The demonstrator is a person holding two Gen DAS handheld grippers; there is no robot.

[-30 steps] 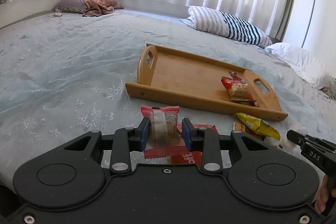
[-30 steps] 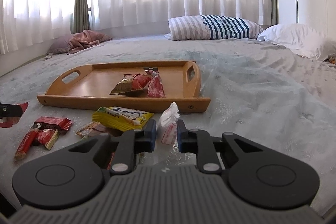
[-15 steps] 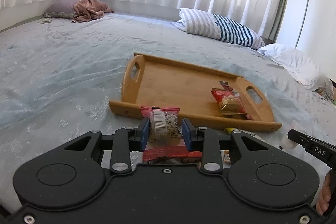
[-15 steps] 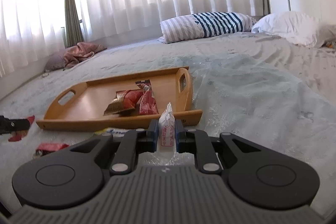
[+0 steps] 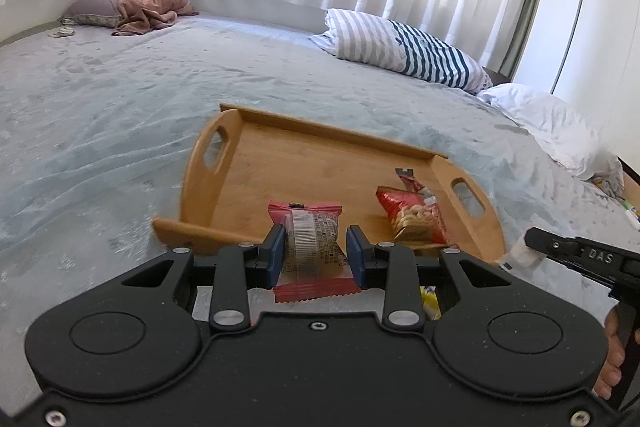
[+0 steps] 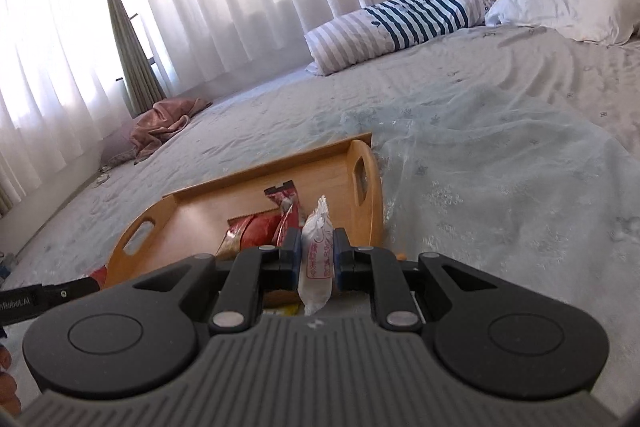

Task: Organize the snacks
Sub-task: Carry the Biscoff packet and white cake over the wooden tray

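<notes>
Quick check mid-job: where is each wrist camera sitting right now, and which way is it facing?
Left wrist: behind the left gripper, whose jaws clamp a red-edged snack packet, facing the wooden tray near its long front edge; fingers show at right.
Right wrist: behind the right gripper clamping a white packet, tilted, facing the tray's right-handle end.
Shared: tray, red snack bags in it, striped pillow, each other's gripper.

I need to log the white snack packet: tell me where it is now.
The white snack packet is clamped upright in the right hand-held gripper, centre of the right wrist view, at the wooden tray's near right end, beside the red snack bags.
</notes>
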